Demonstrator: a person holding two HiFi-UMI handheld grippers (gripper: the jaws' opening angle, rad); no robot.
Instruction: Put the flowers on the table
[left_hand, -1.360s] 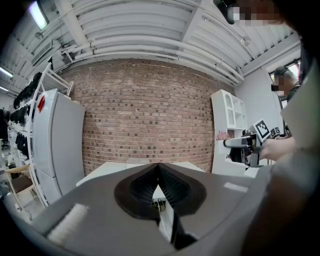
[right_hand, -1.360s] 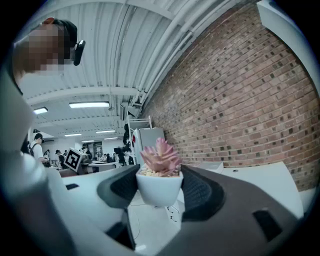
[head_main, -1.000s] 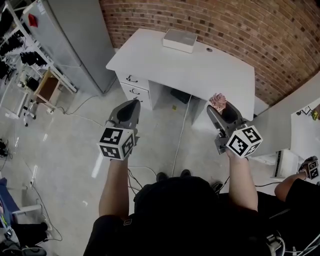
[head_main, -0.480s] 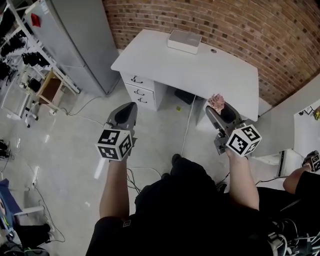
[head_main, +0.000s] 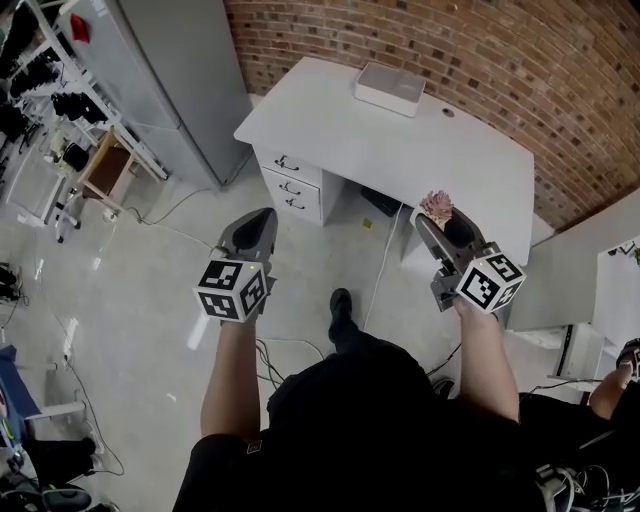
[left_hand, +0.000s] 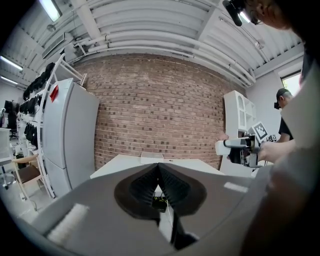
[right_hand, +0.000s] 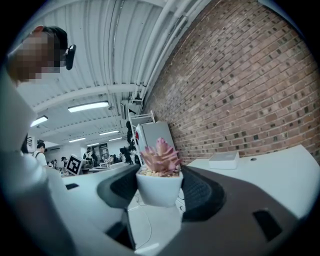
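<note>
Box (head_main: 391, 88) on table (head_main: 400, 160), fridge (head_main: 170, 70) left

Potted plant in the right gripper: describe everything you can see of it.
The potted plant is a small pink succulent rosette in a plain white, tapering pot, seemingly ceramic, topped with pale gravel. It stands upright, clamped at its sides between the right gripper's dark ribbed pads, held in the air and not yet on the white desk.

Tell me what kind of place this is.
Probably a lab or workshop-style office, indoors. A bare brick wall backs a white desk, racks loaded with dark gear stand along the left, and pipes run under an open ribbed ceiling.
</note>
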